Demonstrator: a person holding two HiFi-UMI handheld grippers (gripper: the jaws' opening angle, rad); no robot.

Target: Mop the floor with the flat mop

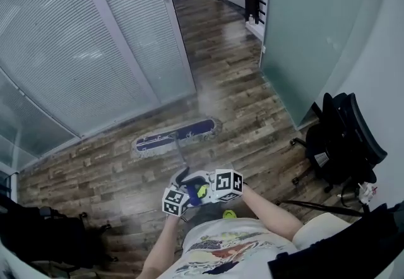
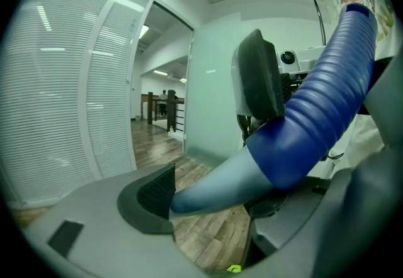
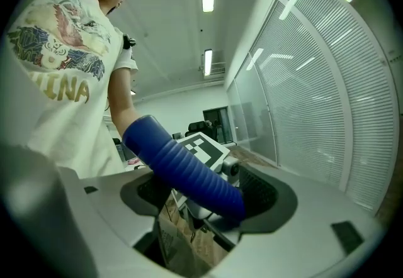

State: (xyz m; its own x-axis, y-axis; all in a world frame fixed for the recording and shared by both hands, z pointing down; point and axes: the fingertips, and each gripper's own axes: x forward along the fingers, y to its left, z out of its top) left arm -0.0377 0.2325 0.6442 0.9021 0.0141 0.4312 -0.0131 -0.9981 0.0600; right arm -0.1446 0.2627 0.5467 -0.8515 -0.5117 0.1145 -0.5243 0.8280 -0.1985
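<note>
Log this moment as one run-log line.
left gripper: shut on mop handle | right gripper: shut on mop handle | mop head: flat on wood floor

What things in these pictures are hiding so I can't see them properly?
Mop head: head view only; neither gripper view shows it.
Mop handle: head view, top hidden by the left gripper and right gripper.
Dark shape: head view, cut off at the lower left corner, too dark.
Green thing: head view, too small to name.

Head cam looks steeply down onto floor (image 1: pixel 240 101); my 2 gripper cams sit close behind jaws, facing opposite ways — both share the mop handle (image 2: pixel 302 126).
</note>
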